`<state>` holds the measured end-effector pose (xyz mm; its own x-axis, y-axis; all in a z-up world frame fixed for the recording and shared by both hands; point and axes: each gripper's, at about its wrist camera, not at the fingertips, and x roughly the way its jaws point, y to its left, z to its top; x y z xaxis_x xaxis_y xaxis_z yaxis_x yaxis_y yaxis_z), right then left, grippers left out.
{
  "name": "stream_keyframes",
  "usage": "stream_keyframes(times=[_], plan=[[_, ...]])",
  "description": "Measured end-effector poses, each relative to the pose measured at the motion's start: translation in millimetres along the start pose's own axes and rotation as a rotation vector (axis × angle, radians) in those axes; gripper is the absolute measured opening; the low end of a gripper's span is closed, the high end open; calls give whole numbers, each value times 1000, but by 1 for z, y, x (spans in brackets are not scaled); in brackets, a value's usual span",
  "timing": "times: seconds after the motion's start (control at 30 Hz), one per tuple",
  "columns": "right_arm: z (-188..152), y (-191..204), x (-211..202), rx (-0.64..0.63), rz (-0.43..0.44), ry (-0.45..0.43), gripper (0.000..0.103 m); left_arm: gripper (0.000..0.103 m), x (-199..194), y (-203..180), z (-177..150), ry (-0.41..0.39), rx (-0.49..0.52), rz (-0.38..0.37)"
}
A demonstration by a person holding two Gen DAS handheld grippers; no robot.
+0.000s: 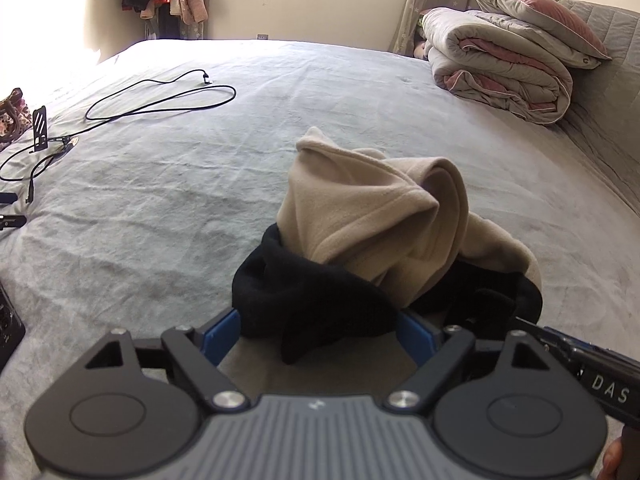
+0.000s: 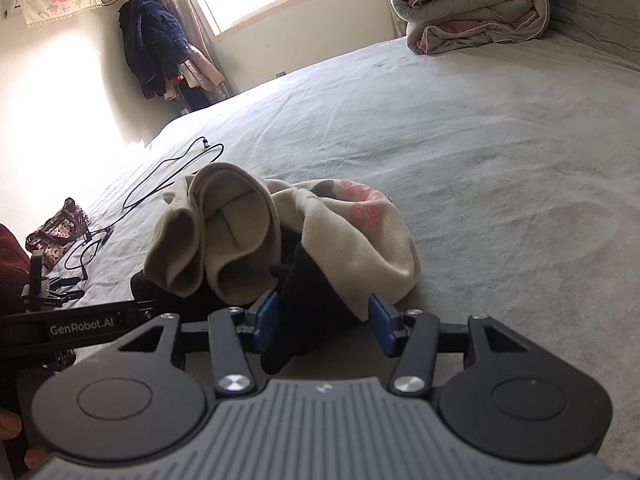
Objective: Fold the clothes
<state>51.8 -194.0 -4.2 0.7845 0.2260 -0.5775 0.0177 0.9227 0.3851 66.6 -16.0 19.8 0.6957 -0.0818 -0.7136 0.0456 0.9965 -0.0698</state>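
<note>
A crumpled garment, beige fleece (image 1: 372, 216) with a black part (image 1: 304, 300), lies in a heap on the grey bed (image 1: 160, 208). In the right wrist view the beige fleece (image 2: 352, 240) shows a pink print. My left gripper (image 1: 320, 332) is open at the heap's near edge, its blue pads (image 1: 224, 336) wide apart on either side of the black cloth. My right gripper (image 2: 324, 320) is also open, with a fold of black cloth (image 2: 312, 304) lying between its blue pads (image 2: 266, 316). Each gripper shows at the edge of the other's view.
A black cable (image 1: 160, 100) loops across the far left of the bed, near a small black stand (image 1: 40, 128) and a floral bag (image 1: 14, 116). A folded quilt (image 1: 500, 72) with a pillow sits at the far right. Clothes (image 2: 154, 48) hang in the corner by the window.
</note>
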Motion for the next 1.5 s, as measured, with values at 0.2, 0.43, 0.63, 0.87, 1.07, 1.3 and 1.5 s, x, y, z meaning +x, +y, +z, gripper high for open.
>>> stream_keyframes(times=[0.2, 0.43, 0.63, 0.87, 1.07, 1.3, 1.5], plan=[[7, -10, -4, 64, 15, -4, 61, 84, 1, -12, 19, -16, 1, 32], [11, -16, -7, 103, 28, 0, 65, 69, 7, -21, 31, -13, -14, 64], [13, -20, -8, 127, 36, 7, 66, 26, 12, -24, 29, -1, -1, 84], [14, -24, -10, 140, 53, 13, 66, 8, 2, -15, 16, 1, 22, 33], [13, -24, -10, 156, 84, 26, 66, 7, -18, -4, 0, -12, 32, -15], [14, -24, -13, 182, 129, 33, 66, 6, -41, 1, -25, -18, 85, -52], [14, -22, -15, 192, 162, 36, 66, 4, -57, 1, -54, -4, 112, -76]])
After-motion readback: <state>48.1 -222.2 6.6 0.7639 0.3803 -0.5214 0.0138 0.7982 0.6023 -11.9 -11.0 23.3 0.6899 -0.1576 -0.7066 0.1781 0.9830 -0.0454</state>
